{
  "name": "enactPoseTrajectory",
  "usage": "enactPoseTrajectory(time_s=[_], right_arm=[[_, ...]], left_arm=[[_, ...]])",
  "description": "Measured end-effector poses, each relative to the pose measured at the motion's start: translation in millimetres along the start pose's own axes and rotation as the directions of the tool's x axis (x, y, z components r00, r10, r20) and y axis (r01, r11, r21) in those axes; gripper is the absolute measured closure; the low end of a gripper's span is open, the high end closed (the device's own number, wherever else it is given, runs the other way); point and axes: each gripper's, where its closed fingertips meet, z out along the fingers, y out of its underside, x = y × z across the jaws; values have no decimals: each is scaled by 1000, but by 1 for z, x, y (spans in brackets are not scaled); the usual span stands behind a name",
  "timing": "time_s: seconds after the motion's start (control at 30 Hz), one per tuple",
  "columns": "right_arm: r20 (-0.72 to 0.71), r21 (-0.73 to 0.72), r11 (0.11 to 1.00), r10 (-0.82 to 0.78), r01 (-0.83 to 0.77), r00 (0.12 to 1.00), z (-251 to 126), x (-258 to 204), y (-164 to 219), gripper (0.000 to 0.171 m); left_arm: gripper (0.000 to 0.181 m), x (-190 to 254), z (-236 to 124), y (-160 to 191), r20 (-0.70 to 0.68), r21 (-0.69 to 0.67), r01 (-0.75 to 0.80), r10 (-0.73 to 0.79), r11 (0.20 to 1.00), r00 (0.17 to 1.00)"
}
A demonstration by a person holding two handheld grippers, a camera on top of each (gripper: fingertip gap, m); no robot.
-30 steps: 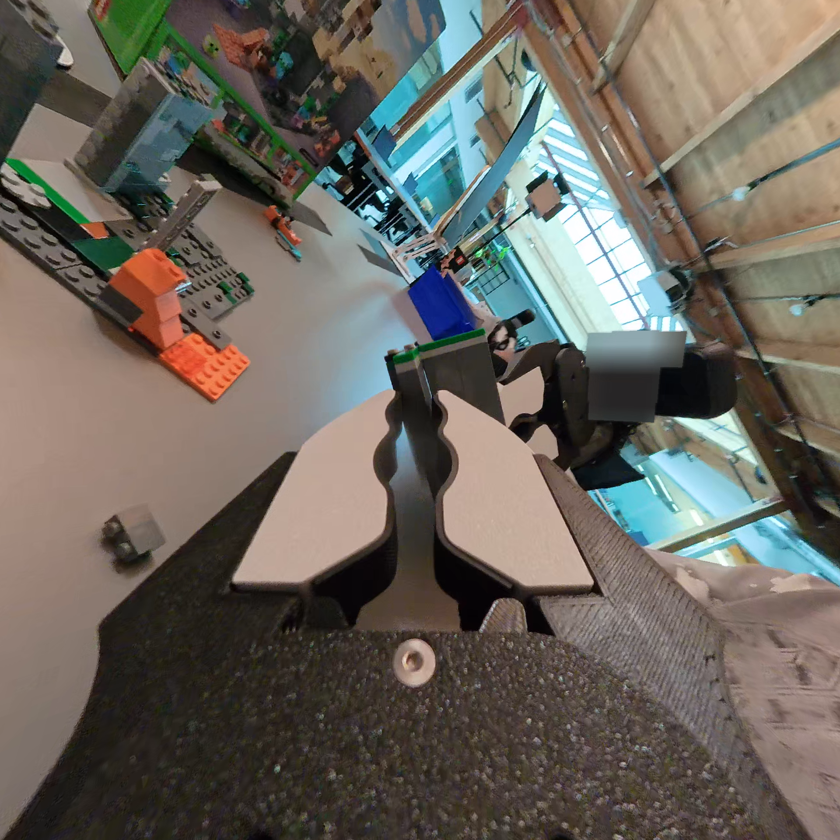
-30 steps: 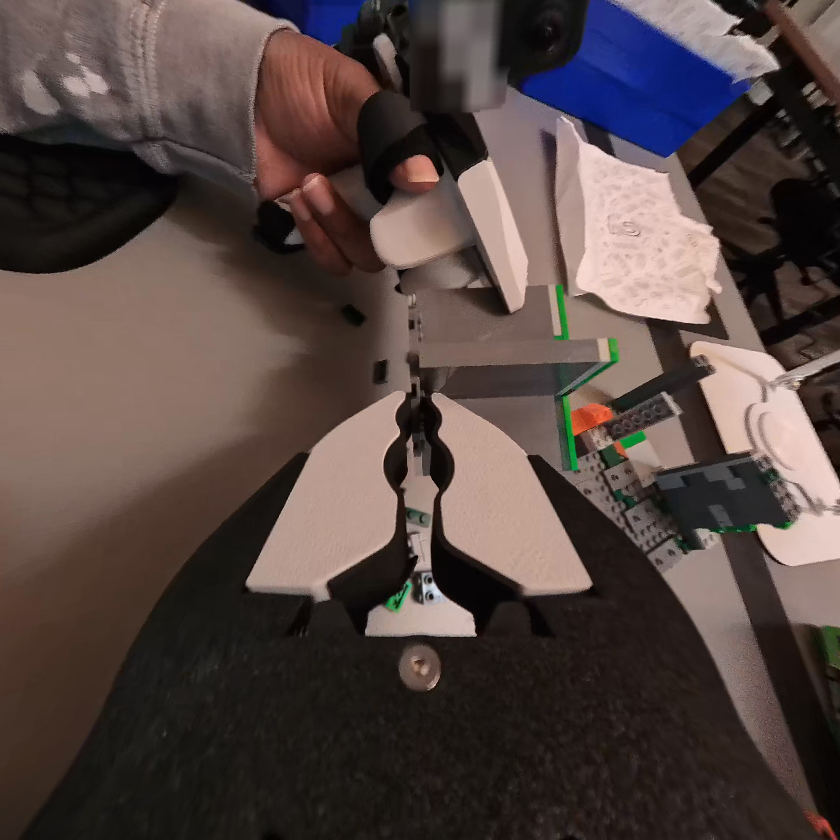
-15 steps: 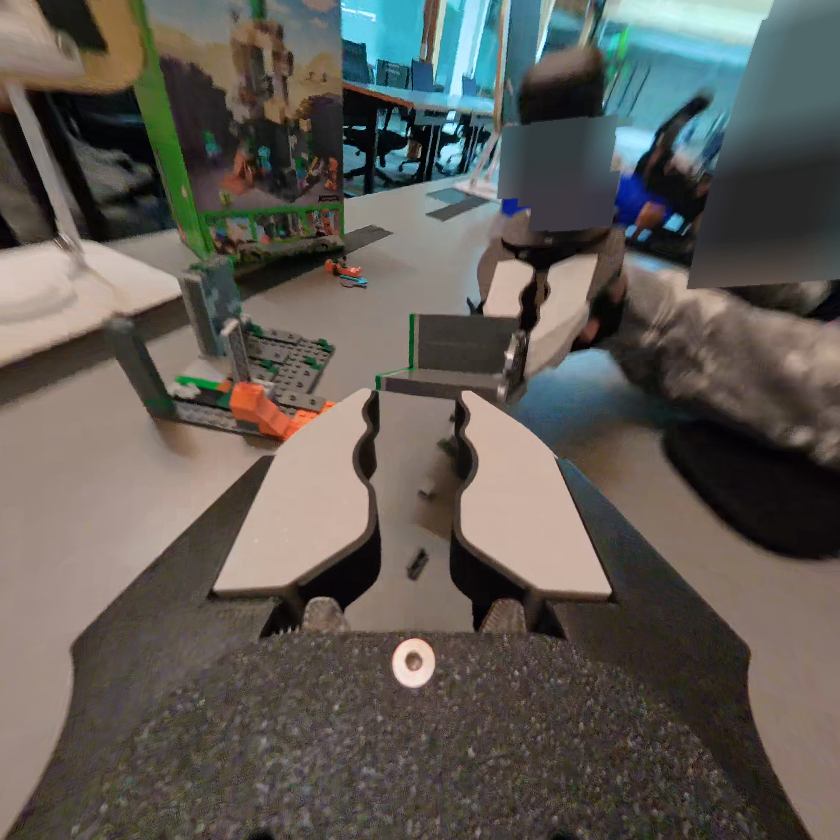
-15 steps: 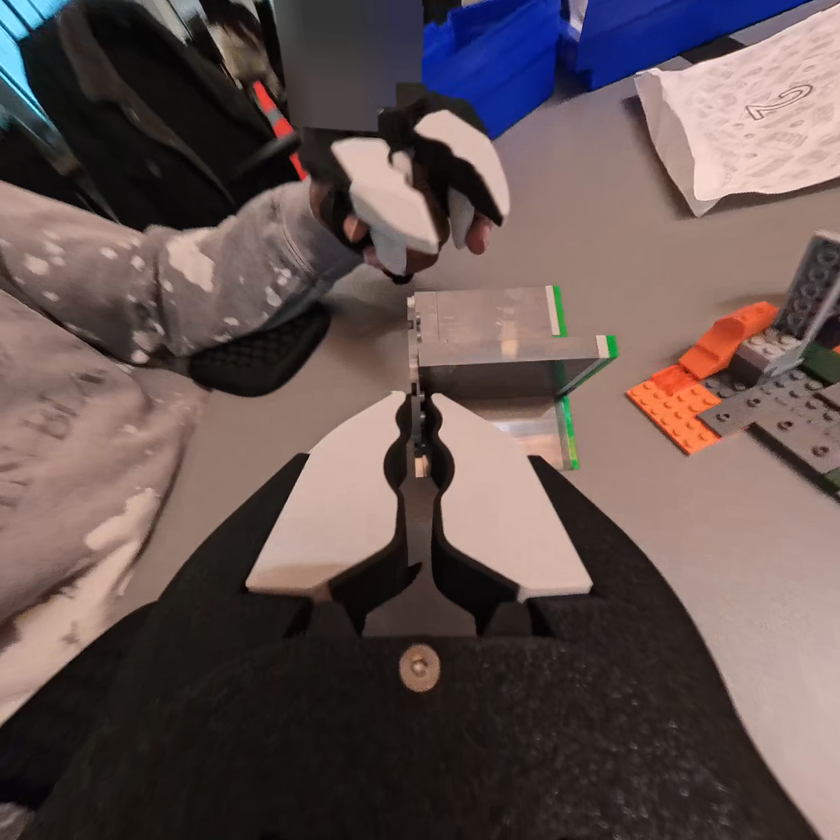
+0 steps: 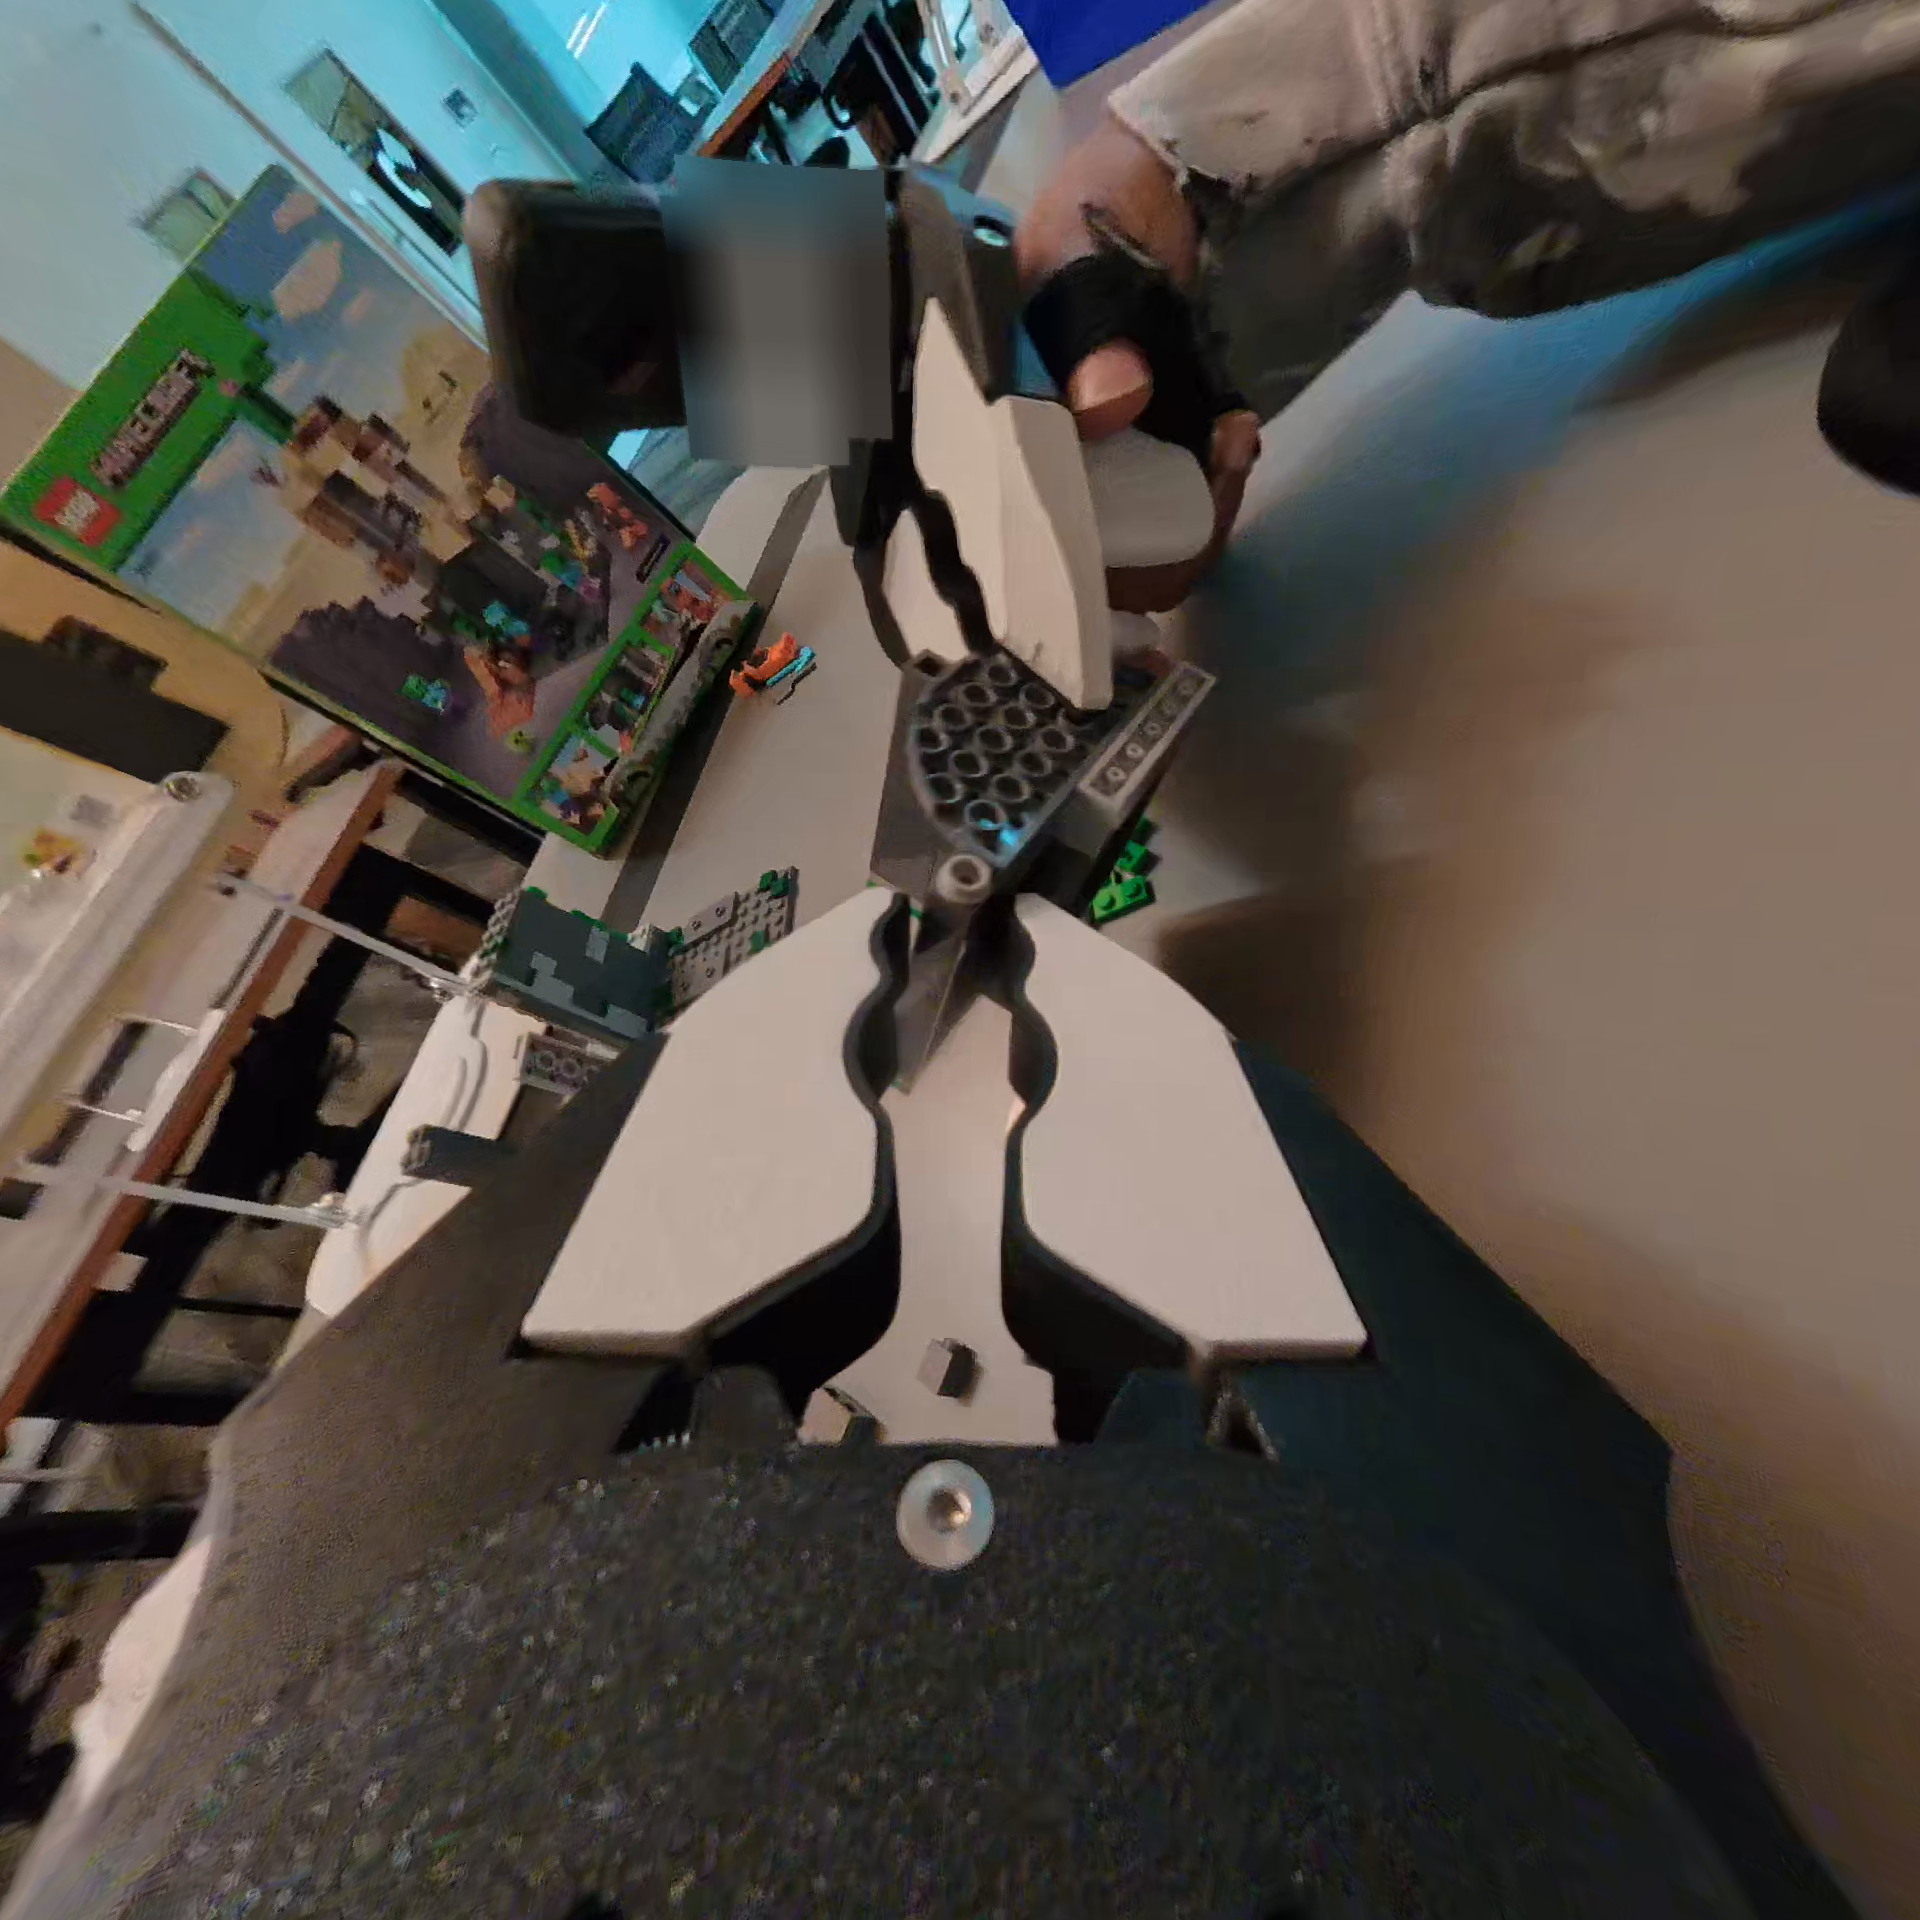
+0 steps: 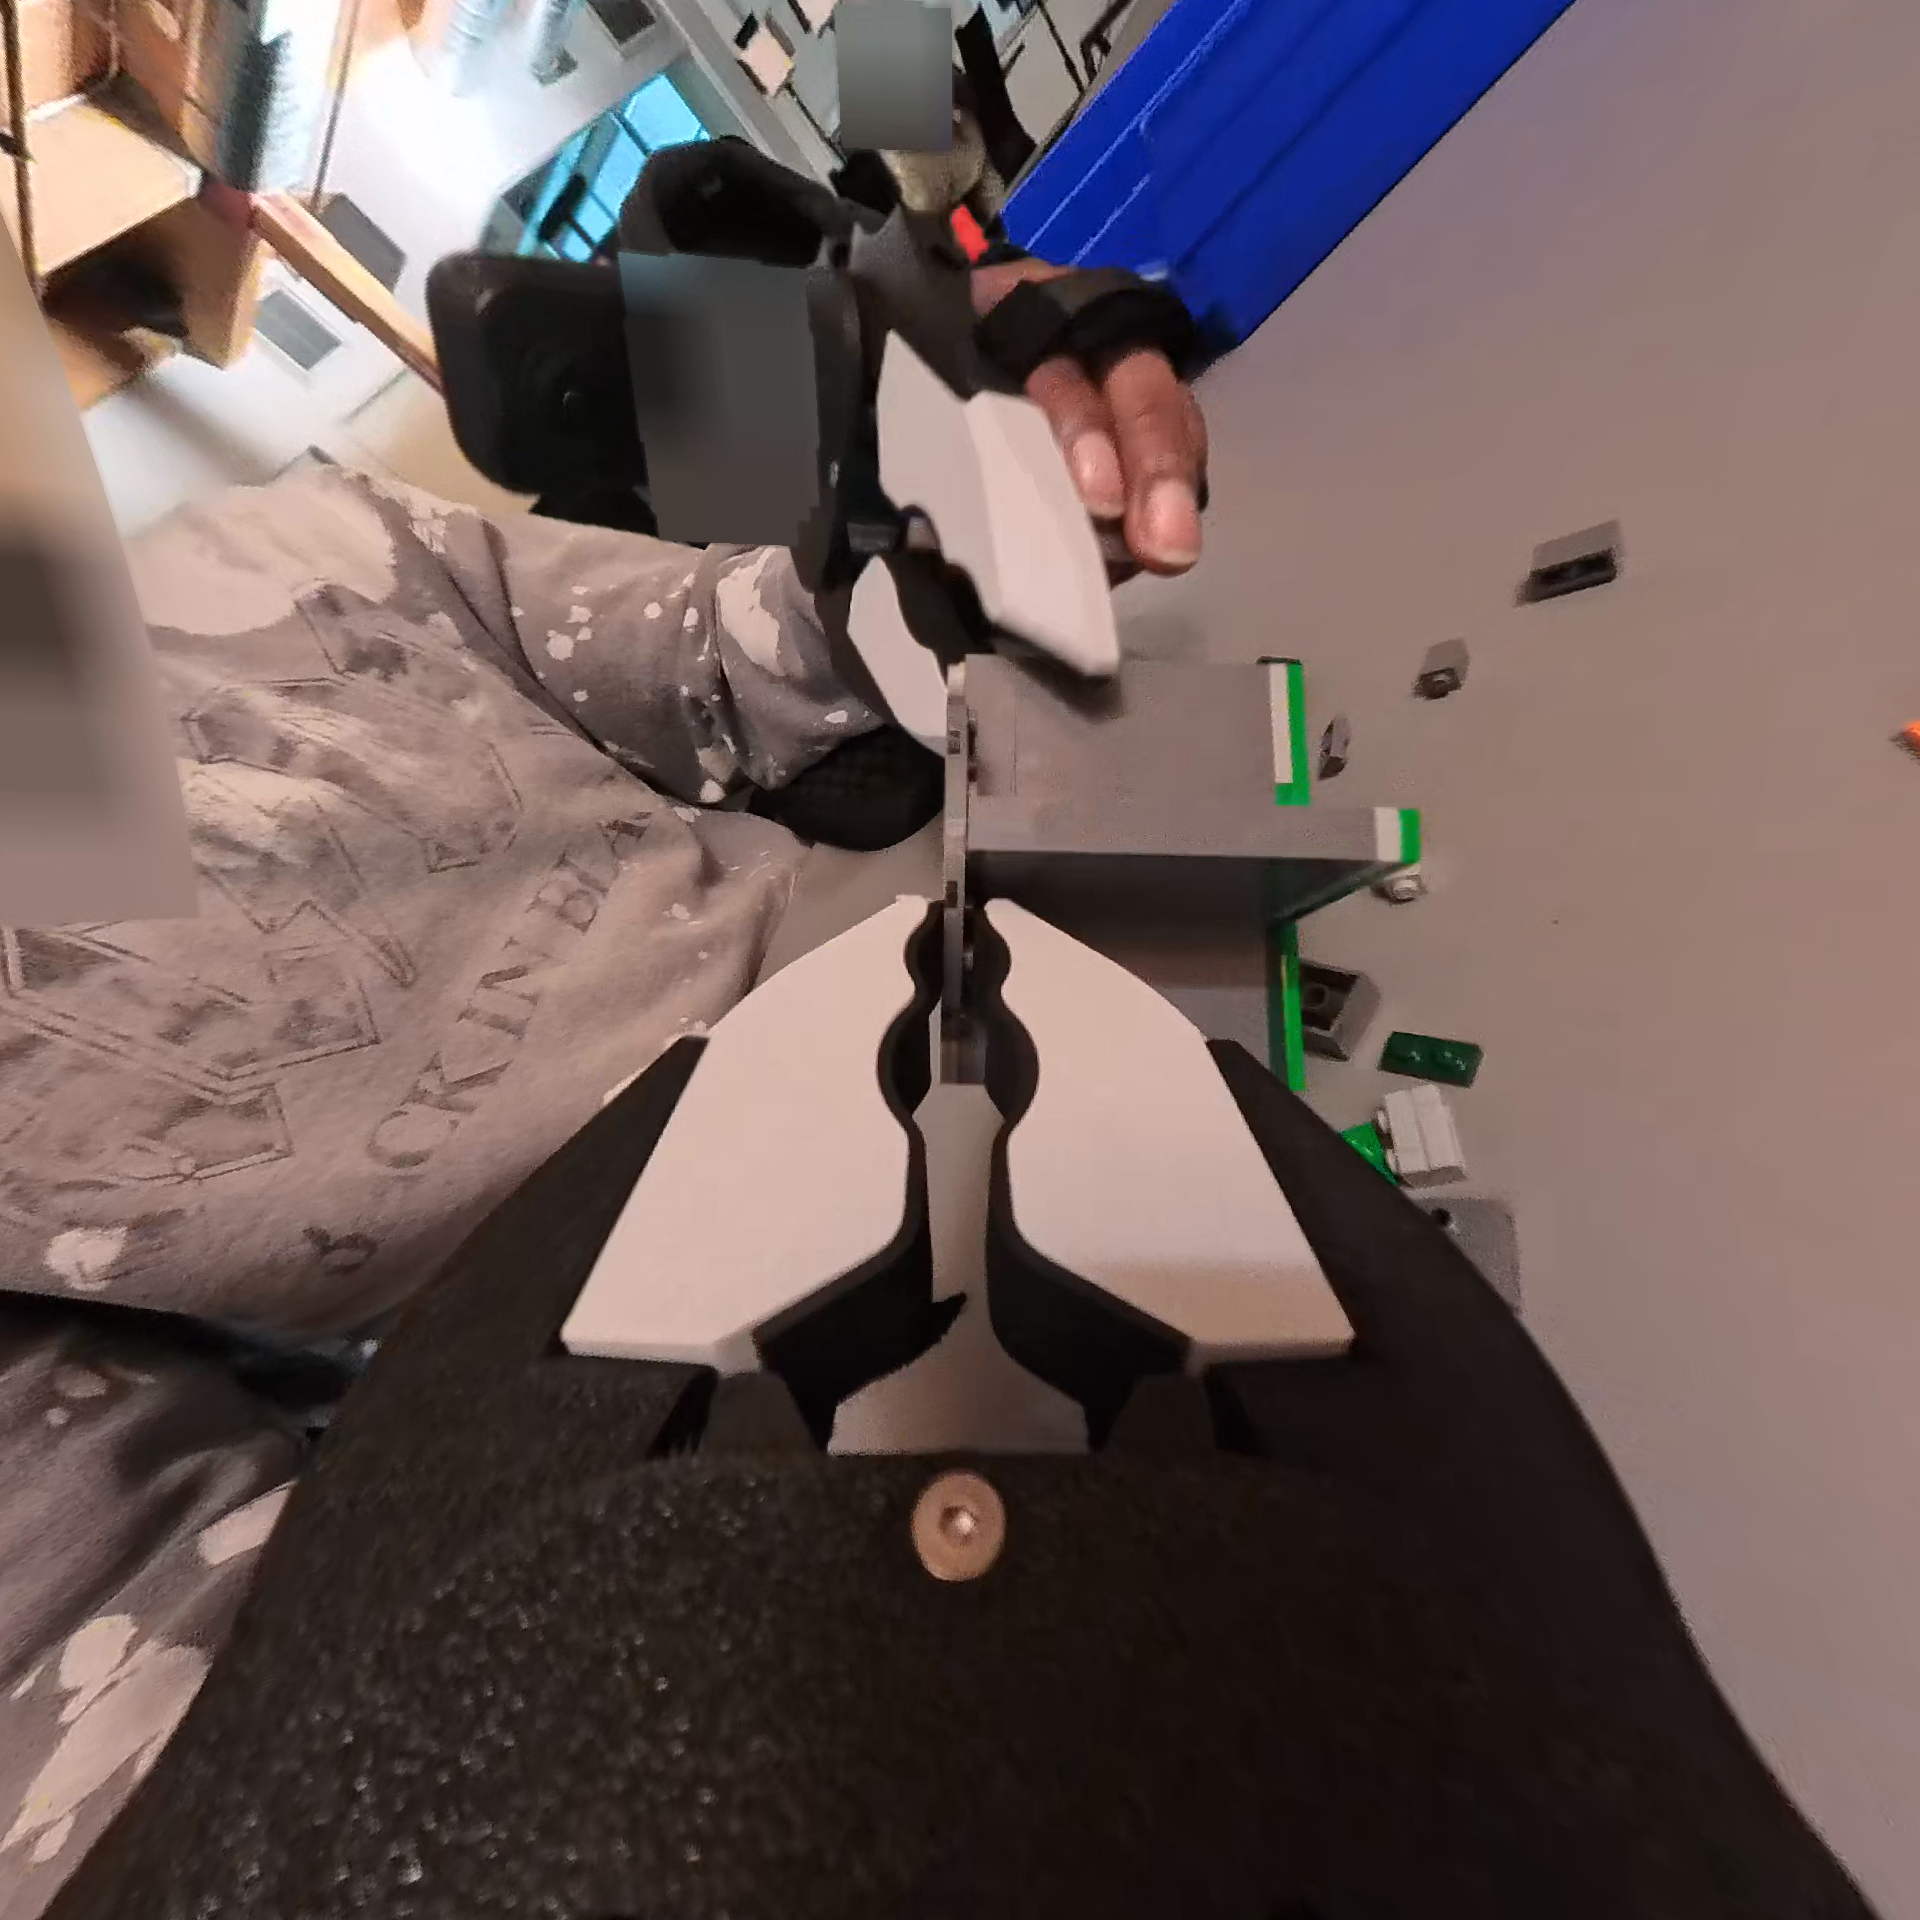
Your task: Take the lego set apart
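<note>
The right gripper [image 6: 956, 914] has its jaws pinching the thin edge of a flat grey plate at one end of the grey lego assembly [image 6: 1132, 769], a smooth-walled block trimmed in white and bright green. At the plate's far end the left gripper [image 6: 935, 644] has its jaws closed on the same assembly; in its own view the left gripper [image 5: 951, 914] nips a corner of the dark plate, whose underside shows rows of round hollow tubes. Below the assembly lies the matte grey bench [image 6: 1714, 935], with small loose bricks [image 6: 1429, 1055] scattered beside the assembly's green edge. Beyond the assembly stands a glossy blue bin [image 6: 1247, 135]; to its left, a speckled grey sleeve [image 6: 416, 779]
</note>
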Motion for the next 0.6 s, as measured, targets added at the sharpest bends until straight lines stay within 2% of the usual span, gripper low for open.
enactPoseTrajectory(time_s=[0.07,0.17,0.43,0.6], right_arm=[[3,-20,1000,21,-21,1000,1,3,3,167],[-21,-4,1000,0,0,1000,-2,6,1,167],[-246,18,969,-233,245,941,-8,6,-24,162],[-325,-12,944,-315,329,892,-6,5,-33,162]], left_arm=[[166,5,2,4,-10,-26,-44,43,999,999],[169,9,3,9,-44,-53,-29,26,998,999],[170,6,4,11,-134,-43,277,-280,960,951],[170,4,3,12,-143,-52,335,-339,941,930]])
